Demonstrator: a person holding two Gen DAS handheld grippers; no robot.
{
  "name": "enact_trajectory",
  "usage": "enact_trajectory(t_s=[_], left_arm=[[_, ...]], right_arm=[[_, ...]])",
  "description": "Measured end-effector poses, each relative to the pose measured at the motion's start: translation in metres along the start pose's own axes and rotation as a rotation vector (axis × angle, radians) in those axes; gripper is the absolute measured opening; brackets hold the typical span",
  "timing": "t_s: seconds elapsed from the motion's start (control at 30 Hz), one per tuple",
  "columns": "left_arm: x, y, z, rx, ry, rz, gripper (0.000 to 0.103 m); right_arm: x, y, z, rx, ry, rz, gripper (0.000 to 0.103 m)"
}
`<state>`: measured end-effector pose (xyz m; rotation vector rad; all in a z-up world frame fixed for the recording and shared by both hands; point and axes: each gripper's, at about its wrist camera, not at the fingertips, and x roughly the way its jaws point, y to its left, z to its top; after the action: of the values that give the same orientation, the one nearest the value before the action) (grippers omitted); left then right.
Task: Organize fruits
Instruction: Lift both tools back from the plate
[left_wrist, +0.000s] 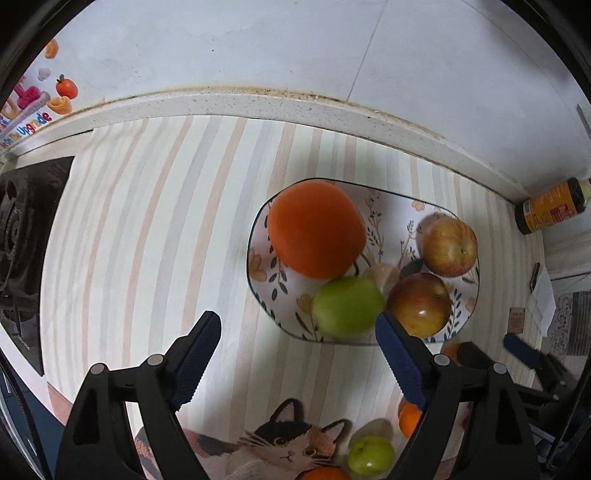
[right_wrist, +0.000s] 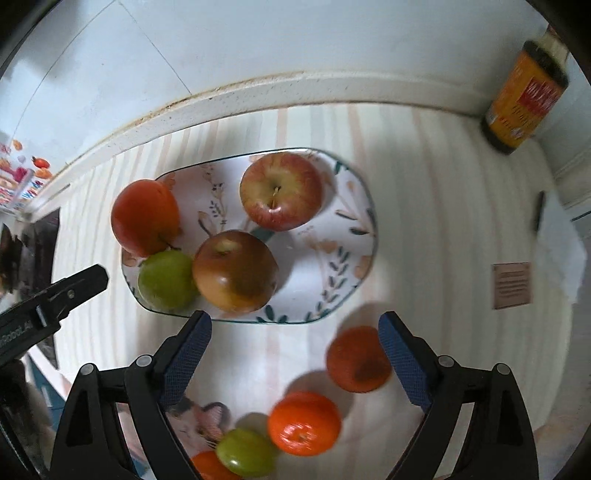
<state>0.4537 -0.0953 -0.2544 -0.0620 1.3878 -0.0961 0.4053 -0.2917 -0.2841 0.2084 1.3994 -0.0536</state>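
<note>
A floral plate (right_wrist: 332, 229) holds a large orange fruit (right_wrist: 146, 218), a green apple (right_wrist: 166, 280), a dark red apple (right_wrist: 234, 271) and a red-yellow apple (right_wrist: 280, 190). My right gripper (right_wrist: 294, 321) hangs open above the mat just in front of the plate, nothing between its fingers. A tangerine (right_wrist: 356, 360) lies beside its right finger. Another tangerine (right_wrist: 304, 422) and a small green fruit (right_wrist: 245, 452) lie nearer. My left gripper (left_wrist: 297, 321) is open and empty at the plate's (left_wrist: 388, 206) near left rim, its right finger over the green apple's (left_wrist: 347, 306) edge.
A striped mat covers the counter, with a cat picture (left_wrist: 288, 443) at its near edge. A stove (left_wrist: 22, 236) sits at the left. A brown sauce bottle (right_wrist: 524, 99) stands in the back right corner, with white paper (right_wrist: 557, 243) and a small card (right_wrist: 511, 286) nearby.
</note>
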Motion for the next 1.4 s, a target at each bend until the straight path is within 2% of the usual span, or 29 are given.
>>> enact_trajectory(t_s=[0.13, 0.3, 0.53, 1.03, 1.23, 1.27, 1.3, 1.4], left_arm=[[-0.014, -0.003, -0.016, 0.023, -0.031, 0.034, 0.085], [-0.046, -0.007, -0.034, 0.056, -0.113, 0.065, 0.085], [-0.092, -0.008, -0.062, 0.082, -0.21, 0.063, 0.085], [-0.156, -0.007, -0.114, 0.114, -0.321, 0.04, 0.085], [-0.159, -0.002, -0.12, 0.103, -0.31, 0.013, 0.087], [-0.152, -0.002, -0.121, 0.118, -0.286, 0.011, 0.097], [-0.146, -0.003, -0.122, 0.125, -0.261, 0.011, 0.102], [-0.114, -0.007, -0.133, 0.174, -0.168, -0.011, 0.103]], right_arm=[[-0.018, 0.0, -0.008, -0.021, -0.026, -0.023, 0.096], [-0.049, 0.002, -0.022, -0.035, -0.088, -0.044, 0.097], [-0.091, 0.007, -0.048, -0.043, -0.144, -0.026, 0.097], [-0.178, 0.018, -0.103, -0.053, -0.301, -0.035, 0.097], [-0.193, 0.011, -0.115, 0.004, -0.306, 0.045, 0.097], [-0.19, 0.006, -0.118, 0.019, -0.292, 0.063, 0.097], [-0.184, 0.002, -0.119, 0.029, -0.277, 0.071, 0.097], [-0.159, -0.015, -0.124, 0.081, -0.203, 0.118, 0.097]])
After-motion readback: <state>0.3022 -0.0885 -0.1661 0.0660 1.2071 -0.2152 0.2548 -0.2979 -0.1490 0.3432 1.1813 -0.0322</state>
